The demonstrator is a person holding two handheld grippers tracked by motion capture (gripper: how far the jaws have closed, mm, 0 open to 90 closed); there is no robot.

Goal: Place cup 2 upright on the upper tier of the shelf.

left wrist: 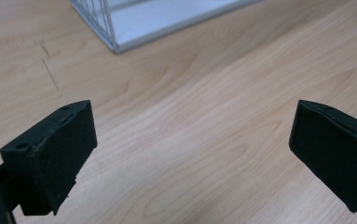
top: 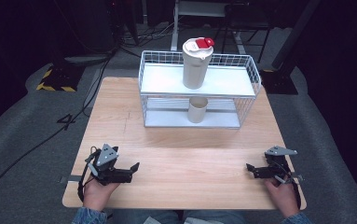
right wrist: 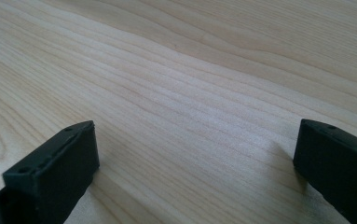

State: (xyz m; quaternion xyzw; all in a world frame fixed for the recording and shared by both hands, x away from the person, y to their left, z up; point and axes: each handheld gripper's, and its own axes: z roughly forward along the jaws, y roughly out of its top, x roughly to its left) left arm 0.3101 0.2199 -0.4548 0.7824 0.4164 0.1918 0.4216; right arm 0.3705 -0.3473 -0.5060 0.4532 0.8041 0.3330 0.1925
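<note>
While the high view is taking in the whole tabletop [top: 181, 172], the left gripper [top: 133, 169] is resting near the front left corner, its fingers [left wrist: 55, 158] spread wide with nothing between them. The left gripper view is adding a corner of the wire rack [left wrist: 115, 44] beyond bare wood, which the right gripper view is not catching. At the middle rear, one two-shelf rack [top: 246, 74] is standing. One tall beige cup with a red-tabbed lid [top: 196, 65] is sitting upright on the upper shelf, and one shorter beige cup [top: 197, 109] is standing on the lower shelf directly beneath it. Both cups are sitting well apart from either pair of fingers. At the front right, the right gripper [top: 250, 169] is lying low, its fingers [right wrist: 57, 168] likewise spread over bare wood.
</note>
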